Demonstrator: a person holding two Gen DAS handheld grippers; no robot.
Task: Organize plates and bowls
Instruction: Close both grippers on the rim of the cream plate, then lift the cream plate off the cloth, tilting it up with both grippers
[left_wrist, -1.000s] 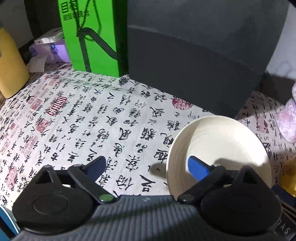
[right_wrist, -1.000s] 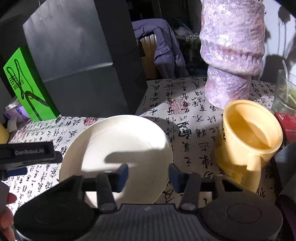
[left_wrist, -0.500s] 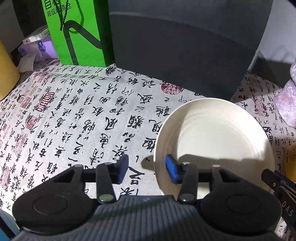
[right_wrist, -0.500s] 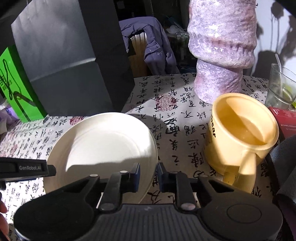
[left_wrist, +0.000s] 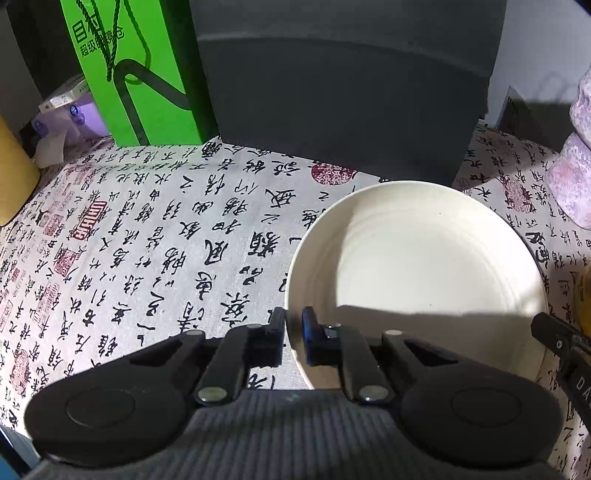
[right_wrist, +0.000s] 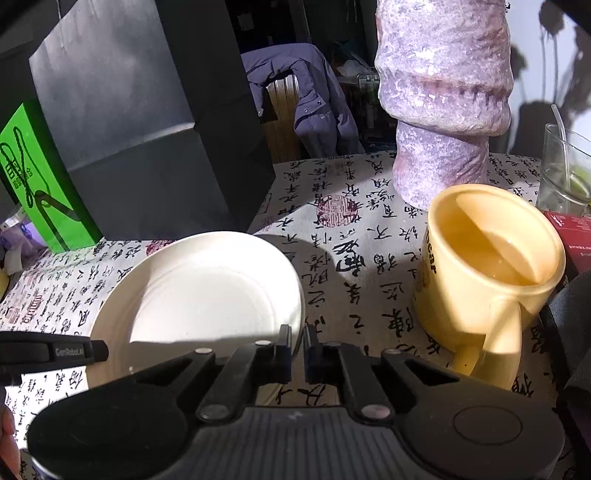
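I counted one white plate (left_wrist: 417, 266), and two claws: my left claw (left_wrist: 293, 332) and my right claw (right_wrist: 298, 349). There was one yellow mug (right_wrist: 491, 273), one purple vase (right_wrist: 443, 99), one drinking glass (right_wrist: 563, 170) and one red box (right_wrist: 572, 236). I also counted one green bag (left_wrist: 133, 70), one dark bag (left_wrist: 347, 85), one tissue pack (left_wrist: 70, 110), one jacket (right_wrist: 306, 99) and one printed tablecloth (left_wrist: 155, 229).

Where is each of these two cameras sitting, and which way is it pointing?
Left wrist: rides on the left gripper, looking forward and down over its closed fingers at the white plate's left rim.
Right wrist: rides on the right gripper, fingers closed on the same plate's right rim, a yellow mug beside it; a fingertip shows at the left edge.
Shared: the plate, the calligraphy tablecloth, the green box; each glimpses the other gripper.
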